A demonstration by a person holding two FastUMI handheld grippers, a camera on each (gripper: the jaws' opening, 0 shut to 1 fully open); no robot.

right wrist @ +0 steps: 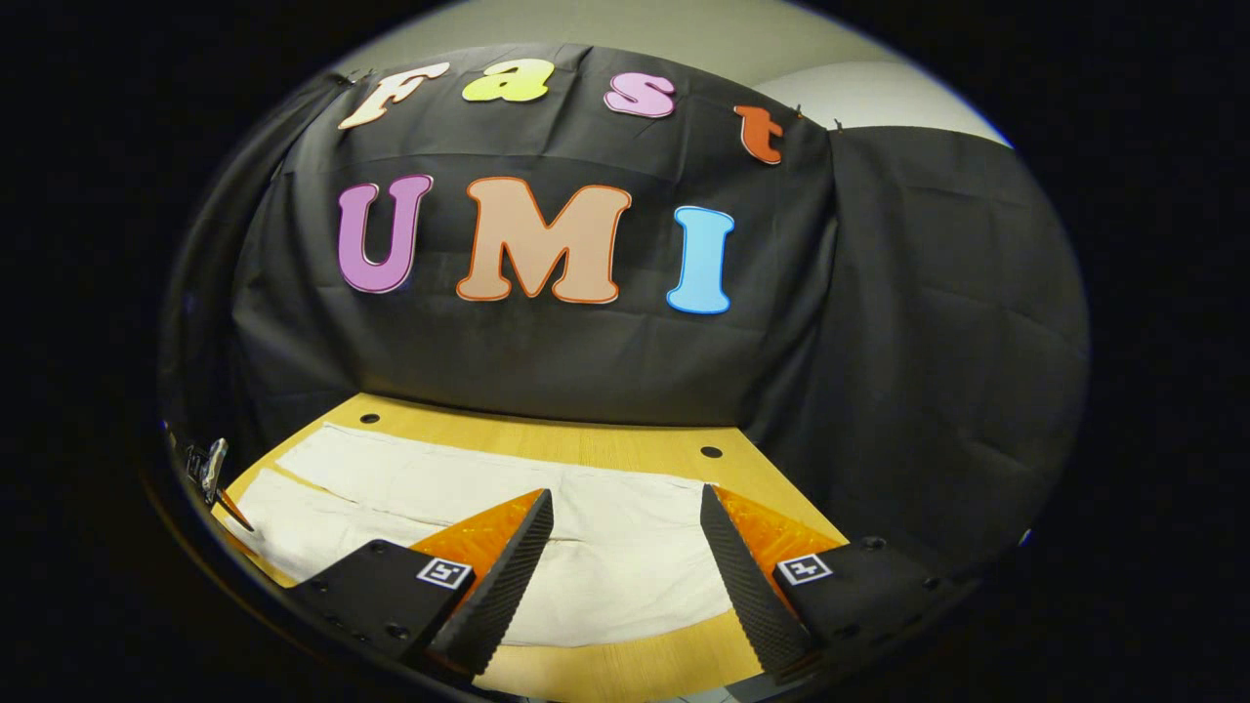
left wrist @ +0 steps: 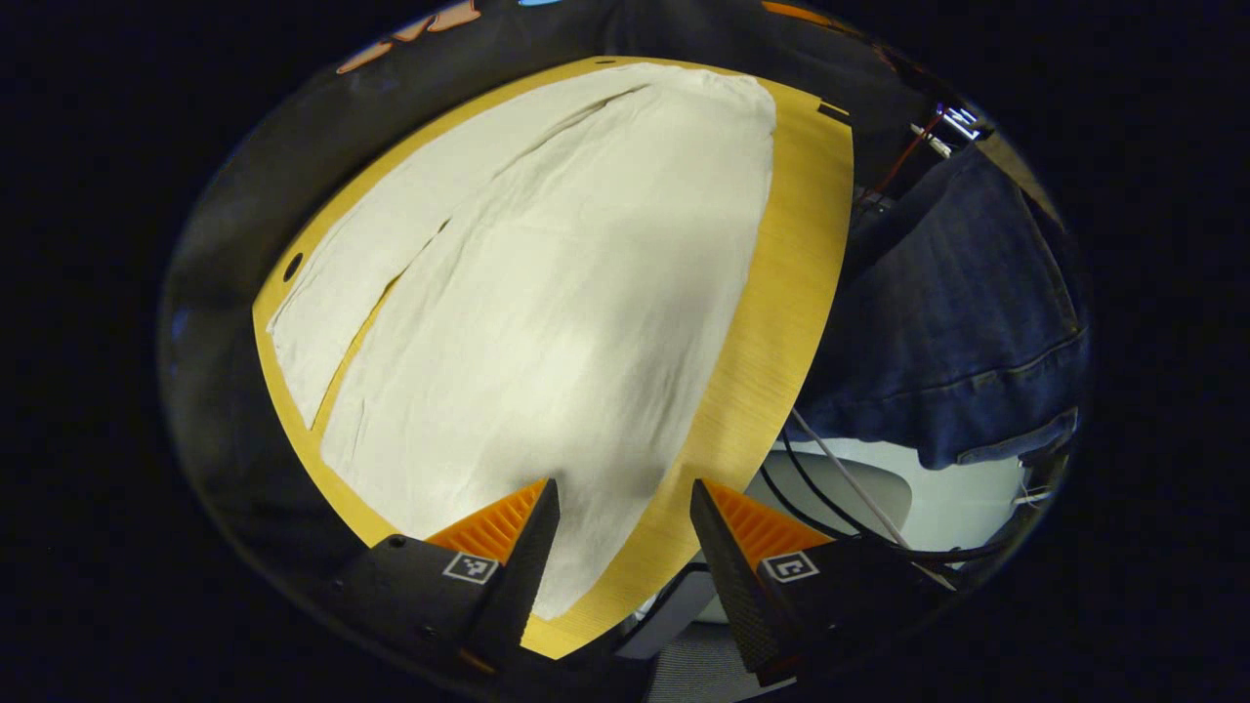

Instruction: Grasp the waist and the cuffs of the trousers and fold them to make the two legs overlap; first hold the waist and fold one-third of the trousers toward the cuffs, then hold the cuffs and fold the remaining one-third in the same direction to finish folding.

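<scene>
Yellow wooden desk (left wrist: 781,322) under black cloth wall (right wrist: 586,361). No readable writing on white trousers (left wrist: 547,322), spread flat, legs side by side, reaching nearly edge to edge. Left tongs (left wrist: 625,532) wide open, holding nothing, over near edge. Right tongs (right wrist: 625,542) likewise open, empty, above trousers. Small square markers on tongs, too tiny to read.

The trousers (left wrist: 547,293) are thin, matt cloth, softly creased and lightly wrinkled. The table (left wrist: 781,322) under them looks like smooth light wood with a fine straight grain and a faint sheen. The booth wall (right wrist: 908,322) is matt cloth, hanging in loose folds
</scene>
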